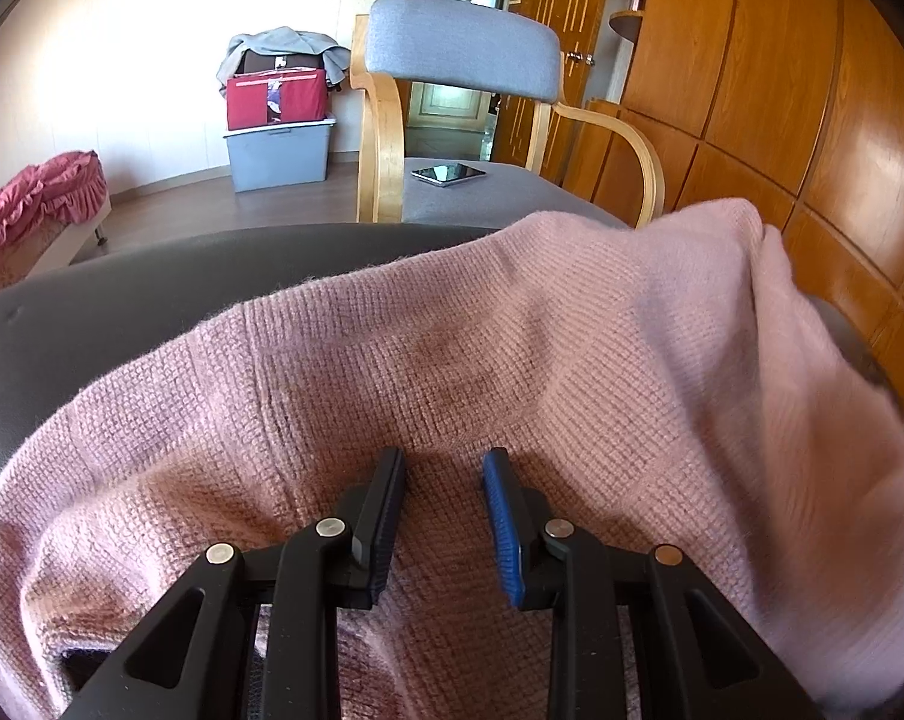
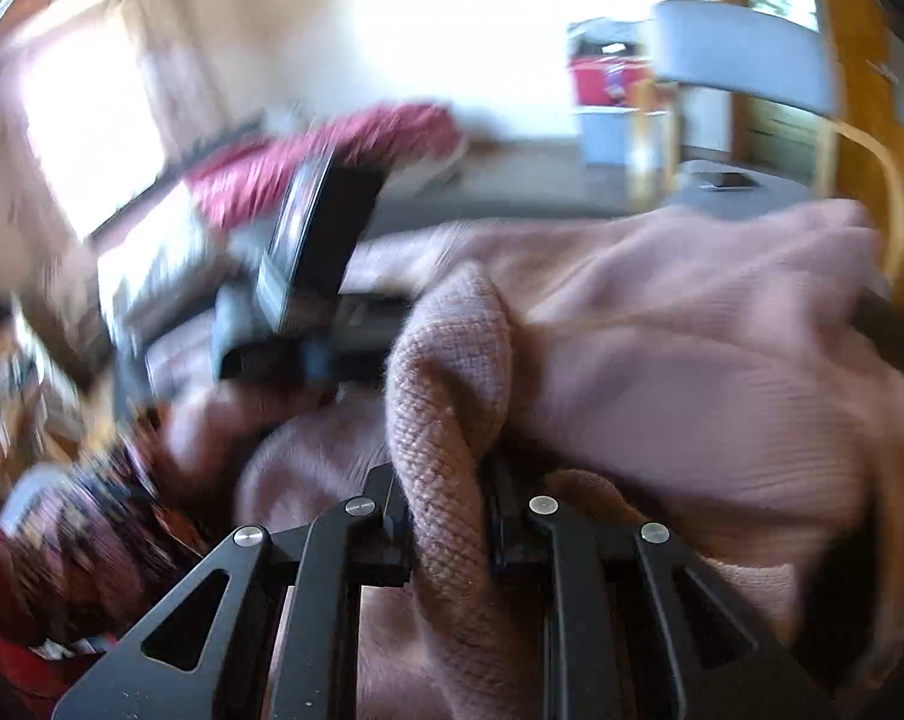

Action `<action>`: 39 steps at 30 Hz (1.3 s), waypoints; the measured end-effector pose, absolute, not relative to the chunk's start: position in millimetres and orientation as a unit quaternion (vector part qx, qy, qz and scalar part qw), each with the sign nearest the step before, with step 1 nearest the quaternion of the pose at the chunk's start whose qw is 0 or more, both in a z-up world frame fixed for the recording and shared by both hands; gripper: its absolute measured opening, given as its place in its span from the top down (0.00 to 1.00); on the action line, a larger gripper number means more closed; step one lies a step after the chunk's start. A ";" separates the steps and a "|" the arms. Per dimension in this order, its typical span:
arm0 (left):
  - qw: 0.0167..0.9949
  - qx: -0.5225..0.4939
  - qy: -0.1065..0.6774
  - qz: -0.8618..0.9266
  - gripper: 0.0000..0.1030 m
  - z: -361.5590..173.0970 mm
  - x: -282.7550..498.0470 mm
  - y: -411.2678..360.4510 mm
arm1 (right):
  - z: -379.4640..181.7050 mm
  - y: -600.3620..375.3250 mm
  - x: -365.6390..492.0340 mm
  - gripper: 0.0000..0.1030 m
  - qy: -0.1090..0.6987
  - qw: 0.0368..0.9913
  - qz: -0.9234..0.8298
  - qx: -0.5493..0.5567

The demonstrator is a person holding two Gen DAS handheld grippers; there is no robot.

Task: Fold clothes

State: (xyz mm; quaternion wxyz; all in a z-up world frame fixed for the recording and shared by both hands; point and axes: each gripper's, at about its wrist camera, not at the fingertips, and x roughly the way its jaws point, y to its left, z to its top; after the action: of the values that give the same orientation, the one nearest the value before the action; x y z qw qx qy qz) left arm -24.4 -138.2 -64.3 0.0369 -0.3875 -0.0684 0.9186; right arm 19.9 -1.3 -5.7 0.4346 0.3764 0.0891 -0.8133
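A pink knitted sweater (image 1: 511, 348) lies bunched on a dark grey table (image 1: 122, 300). My left gripper (image 1: 443, 456) rests low over the knit and stands open, with fabric showing in the gap and nothing pinched. The right wrist view is blurred by motion. There my right gripper (image 2: 443, 474) is shut on a thick rolled fold of the sweater (image 2: 452, 360), which rises between the fingers. The rest of the sweater (image 2: 661, 330) spreads to the right of it. The black body of the left tool (image 2: 296, 276) hangs up and to the left of the fold.
A wooden armchair with grey cushions (image 1: 463, 48) stands just beyond the table, with a tablet (image 1: 449, 174) on its seat. A wooden wardrobe (image 1: 781, 90) fills the right. A grey bin (image 1: 278, 150) with a red bag (image 1: 275, 99) sits by the far wall. A red-covered bed (image 1: 32, 204) is at the left.
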 end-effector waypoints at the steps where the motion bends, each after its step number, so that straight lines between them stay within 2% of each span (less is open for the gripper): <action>1: 0.037 -0.386 -0.071 0.919 0.74 -64.2 -24.2 -138.8 | -13.6 -15.1 22.1 0.82 0.114 0.438 -0.809 0.375; 3: 0.038 -0.384 -0.076 0.919 0.74 -64.0 -24.0 -139.9 | -28.2 -29.4 25.1 0.82 0.158 0.441 -0.806 0.362; 5: 0.039 -0.382 -0.081 0.920 0.74 -63.8 -23.7 -141.0 | -33.2 -27.6 21.4 0.77 0.164 0.451 -0.801 0.358; 6: 0.040 -0.381 -0.084 0.920 0.74 -63.7 -23.5 -141.6 | -32.9 -24.0 18.3 0.71 0.156 0.461 -0.797 0.358; 7: 0.040 -0.380 -0.086 0.920 0.74 -63.6 -23.4 -142.1 | -33.6 -22.3 15.8 0.55 0.145 0.479 -0.787 0.361; 8: 0.040 -0.379 -0.089 0.920 0.74 -63.5 -23.3 -142.7 | -34.3 -20.5 13.3 0.45 0.133 0.496 -0.777 0.364; 9: 0.041 -0.378 -0.091 0.921 0.74 -63.4 -23.1 -143.2 | -35.1 -18.7 10.9 0.30 0.120 0.514 -0.766 0.367; 10: 0.041 -0.376 -0.094 0.921 0.74 -63.3 -23.0 -143.8 | -35.5 -17.4 9.8 0.25 0.113 0.526 -0.758 0.368; 14: 0.016 -0.362 -0.080 0.929 0.74 -50.3 -14.1 -136.6 | -24.1 -2.7 17.6 0.23 0.116 0.544 -0.752 0.353; 17: 0.061 -0.348 -0.143 0.924 0.74 -40.4 0.8 -136.2 | 14.1 56.5 22.5 0.23 0.064 0.577 -0.757 0.299; 18: 0.063 -0.344 -0.151 0.925 0.74 -37.2 5.6 -134.5 | 27.1 77.4 16.6 0.23 0.045 0.572 -0.772 0.272; 20: 0.023 -0.332 -0.115 0.936 0.74 -27.7 16.2 -125.0 | 44.8 115.8 -1.7 0.23 0.031 0.520 -0.822 0.232; 24: -0.002 -0.295 -0.026 0.955 0.74 -20.0 27.6 -100.1 | 26.4 162.2 -56.9 0.21 0.097 0.298 -0.898 0.308; 25: -0.003 -0.301 -0.006 0.954 0.74 -24.7 24.2 -94.5 | 19.7 168.6 -65.1 0.21 0.100 0.276 -0.899 0.326; 28: -0.005 -0.362 0.020 0.932 0.73 -48.1 0.1 -86.8 | -0.1 173.0 -78.9 0.21 0.124 0.264 -0.882 0.371; 32: 0.004 -0.399 -0.001 0.917 0.71 -59.5 -14.3 -93.0 | -33.8 154.3 -81.1 0.22 0.226 0.225 -0.862 0.394; 36: 0.008 -0.401 -0.012 0.916 0.70 -61.0 -16.8 -97.1 | -39.8 151.5 -100.8 0.18 0.249 0.202 -0.872 0.369; 39: 0.004 -0.400 -0.004 0.916 0.70 -61.6 -18.6 -94.6 | -44.8 157.8 -126.6 0.17 0.306 0.130 -0.887 0.320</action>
State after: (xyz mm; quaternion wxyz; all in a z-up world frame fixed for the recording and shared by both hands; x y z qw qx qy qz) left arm -18.6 -94.6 -61.6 0.0043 -0.4004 -0.0042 0.9163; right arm -126.6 157.8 -44.8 0.1304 0.3201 0.3059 -0.8871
